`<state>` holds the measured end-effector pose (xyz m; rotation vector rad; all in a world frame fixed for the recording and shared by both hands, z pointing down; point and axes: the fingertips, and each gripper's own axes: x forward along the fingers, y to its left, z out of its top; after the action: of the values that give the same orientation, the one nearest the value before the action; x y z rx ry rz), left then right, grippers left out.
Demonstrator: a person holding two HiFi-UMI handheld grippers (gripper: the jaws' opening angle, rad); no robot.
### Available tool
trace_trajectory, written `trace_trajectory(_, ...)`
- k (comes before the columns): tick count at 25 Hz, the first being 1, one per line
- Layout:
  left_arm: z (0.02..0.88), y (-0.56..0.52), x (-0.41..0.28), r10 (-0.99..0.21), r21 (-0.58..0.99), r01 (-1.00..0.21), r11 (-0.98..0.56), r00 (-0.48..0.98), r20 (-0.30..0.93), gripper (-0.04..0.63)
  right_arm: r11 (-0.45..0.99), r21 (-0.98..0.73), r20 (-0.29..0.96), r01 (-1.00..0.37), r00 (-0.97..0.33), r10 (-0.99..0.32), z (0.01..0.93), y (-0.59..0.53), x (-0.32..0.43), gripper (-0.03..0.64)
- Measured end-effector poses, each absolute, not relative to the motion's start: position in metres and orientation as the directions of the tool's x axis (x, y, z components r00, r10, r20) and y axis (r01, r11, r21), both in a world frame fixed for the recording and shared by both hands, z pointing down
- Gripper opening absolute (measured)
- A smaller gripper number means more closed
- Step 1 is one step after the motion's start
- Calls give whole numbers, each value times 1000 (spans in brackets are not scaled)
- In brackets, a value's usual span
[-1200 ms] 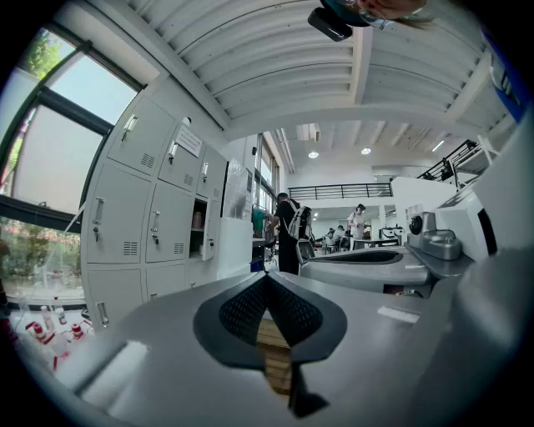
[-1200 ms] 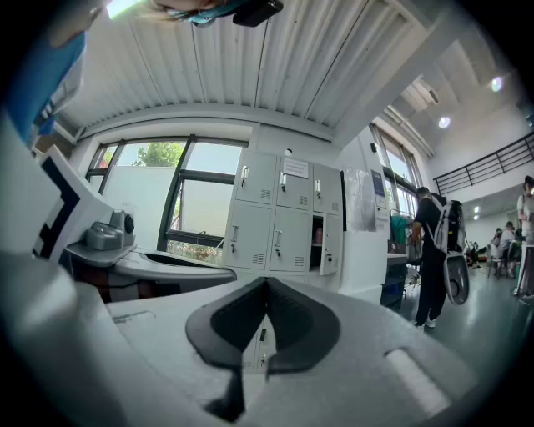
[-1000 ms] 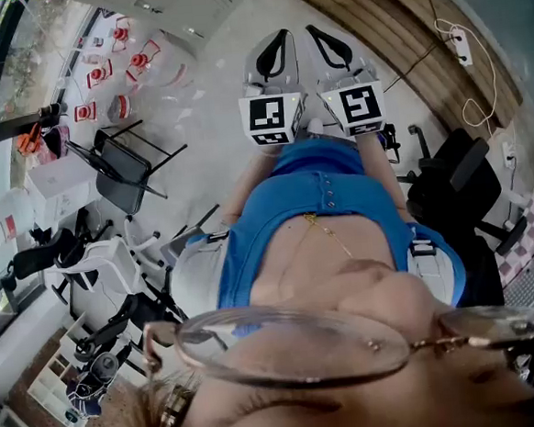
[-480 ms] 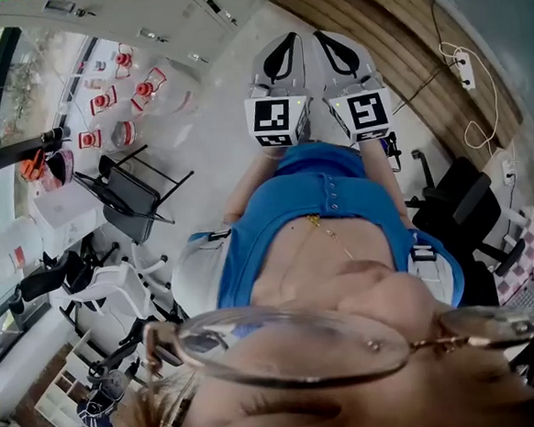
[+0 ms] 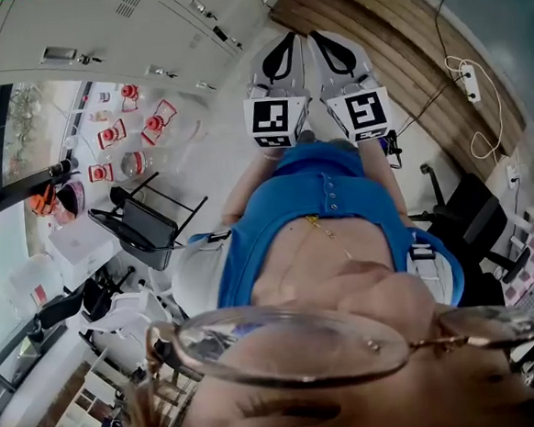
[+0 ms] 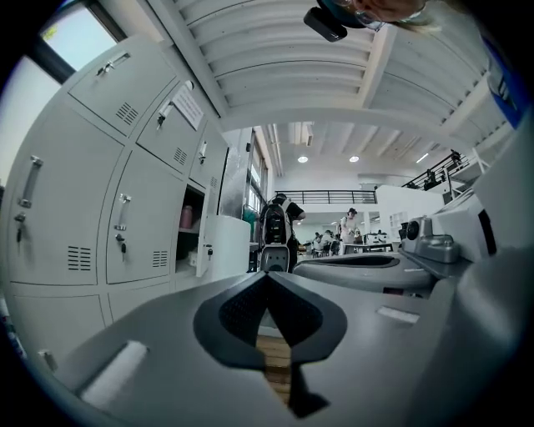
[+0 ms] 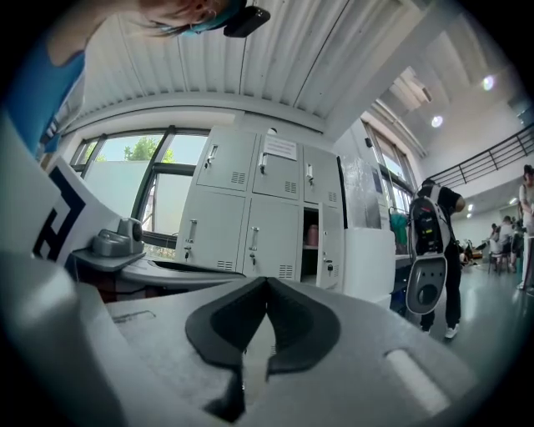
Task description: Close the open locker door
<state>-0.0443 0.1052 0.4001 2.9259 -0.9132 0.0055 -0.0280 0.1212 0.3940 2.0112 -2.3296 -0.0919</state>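
Your left gripper [image 6: 267, 277] and right gripper [image 7: 267, 283] are light grey with black jaw pads. In the head view each carries a marker cube [image 5: 278, 120] patterned in black-and-white squares. The lockers [image 7: 219, 218] at the centre of the right gripper view are pale grey, and so is the open locker door [image 7: 331, 248], with something pink [image 7: 310, 237] on the shelf beside it. Your shirt [image 5: 313, 215] is blue. The wooden strip [image 5: 392, 41] at the upper right of the head view is brown.

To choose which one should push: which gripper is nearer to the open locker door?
Left, by a little. The door stands far off, on the left gripper's outer side; the right gripper sits beside it, farther away.
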Motion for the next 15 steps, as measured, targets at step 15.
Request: trace_trajectory(15,411,33,-46,-611,111,-613,-782,790,56,0,196,48,41,-979,-194,-980,407,43,-25,2)
